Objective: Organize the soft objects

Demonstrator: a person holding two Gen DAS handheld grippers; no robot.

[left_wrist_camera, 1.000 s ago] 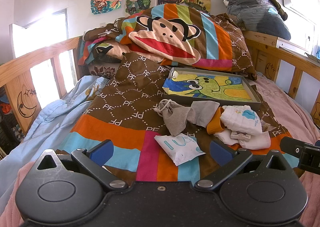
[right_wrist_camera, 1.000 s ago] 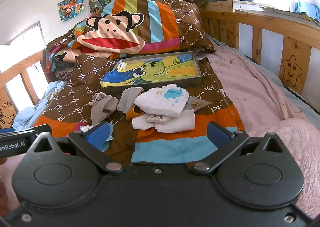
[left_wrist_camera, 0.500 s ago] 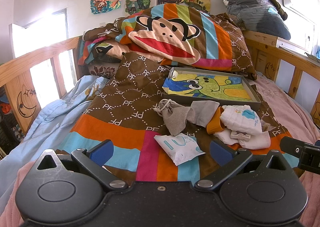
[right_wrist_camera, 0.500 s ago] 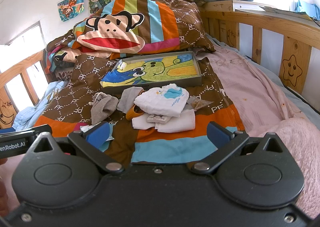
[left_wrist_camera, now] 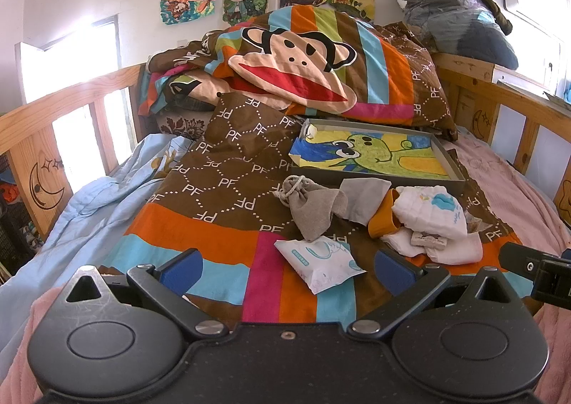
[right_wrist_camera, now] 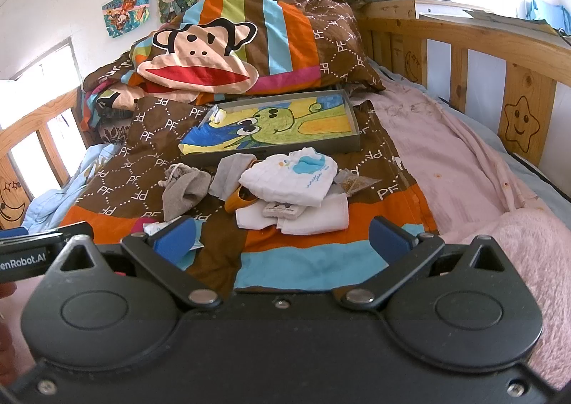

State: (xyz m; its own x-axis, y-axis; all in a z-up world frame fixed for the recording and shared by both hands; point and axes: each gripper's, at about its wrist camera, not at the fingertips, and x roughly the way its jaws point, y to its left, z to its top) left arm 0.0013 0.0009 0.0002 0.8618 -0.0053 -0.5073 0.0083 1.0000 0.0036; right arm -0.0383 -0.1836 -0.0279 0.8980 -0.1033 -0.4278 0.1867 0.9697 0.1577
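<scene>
Bed, wooden rails, striped brown quilt [left_wrist_camera: 214, 190] spread over it.

Left gripper [left_wrist_camera: 287, 266]: jaws wide apart, nothing between them, held low over the near edge of the quilt. Right gripper [right_wrist_camera: 282, 236]: jaws likewise spread and empty, just beside the left one.

Soft objects, clustered mid-quilt in front of a shallow grey tray [left_wrist_camera: 450, 168] lined with a frog drawing:
- tissue pack [left_wrist_camera: 319, 263], white and blue, nearest the left gripper; in the right wrist view mostly hidden behind the left blue finger pad.
- grey drawstring pouch [left_wrist_camera: 314, 206], crumpled, cord at its top.
- grey cloth [left_wrist_camera: 364, 195], partly under the pouch.
- orange item [left_wrist_camera: 382, 220], mostly covered; cannot tell what it is.
- white folded cloth with blue print [right_wrist_camera: 292, 179], lying on top of a plain white cloth [right_wrist_camera: 314, 216].
- small printed label or card [right_wrist_camera: 282, 211] between those two; its text is too small to read.
- crinkled clear packet [right_wrist_camera: 351, 183], half hidden behind the pile.

Monkey-face pillow [left_wrist_camera: 296, 61] behind the tray. Pink blanket [right_wrist_camera: 535, 243] at right, cut off by the frame edge.
</scene>
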